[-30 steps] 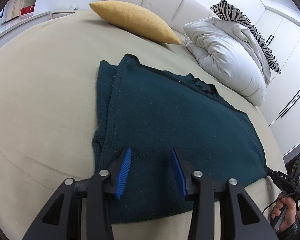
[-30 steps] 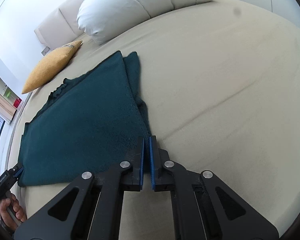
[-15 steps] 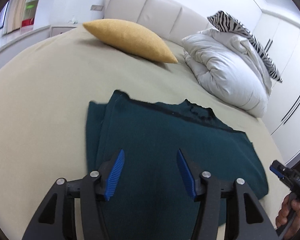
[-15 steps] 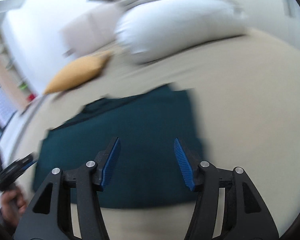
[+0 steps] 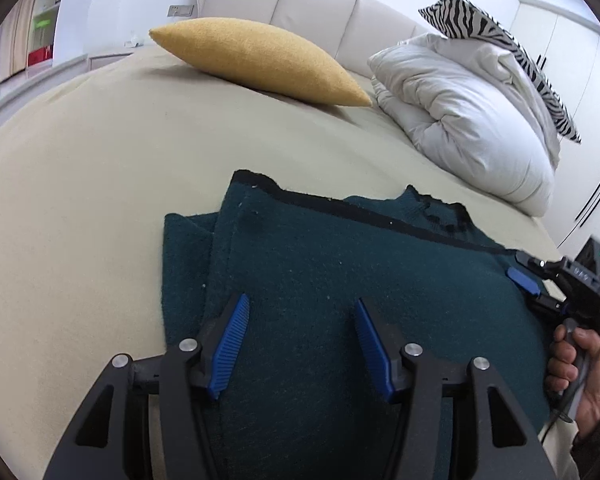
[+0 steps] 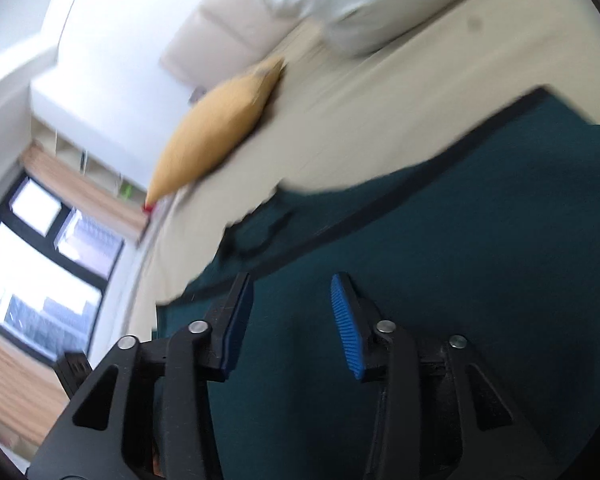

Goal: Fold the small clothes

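Observation:
A dark teal knitted garment (image 5: pixel 340 280) lies flat and folded on the beige bed (image 5: pixel 80 200), its black-trimmed edge toward the headboard. My left gripper (image 5: pixel 300 320) is open and empty, just above the garment's near left part. My right gripper (image 6: pixel 292 308) is open and empty over the garment (image 6: pixel 460 280); this view is tilted and blurred. The right gripper also shows in the left wrist view (image 5: pixel 540 280) at the garment's right edge, held by a hand.
A yellow cushion (image 5: pixel 260 64) lies near the padded headboard (image 5: pixel 300 4). A white duvet (image 5: pixel 472 120) with a zebra-striped pillow (image 5: pixel 500 40) is piled at the back right. White wardrobes (image 5: pixel 572 60) stand to the right. A window (image 6: pixel 40 260) is to the left.
My right gripper has opened, letting go of the garment's edge, and swung left over the garment. My left gripper has pulled back and lowered, staying open.

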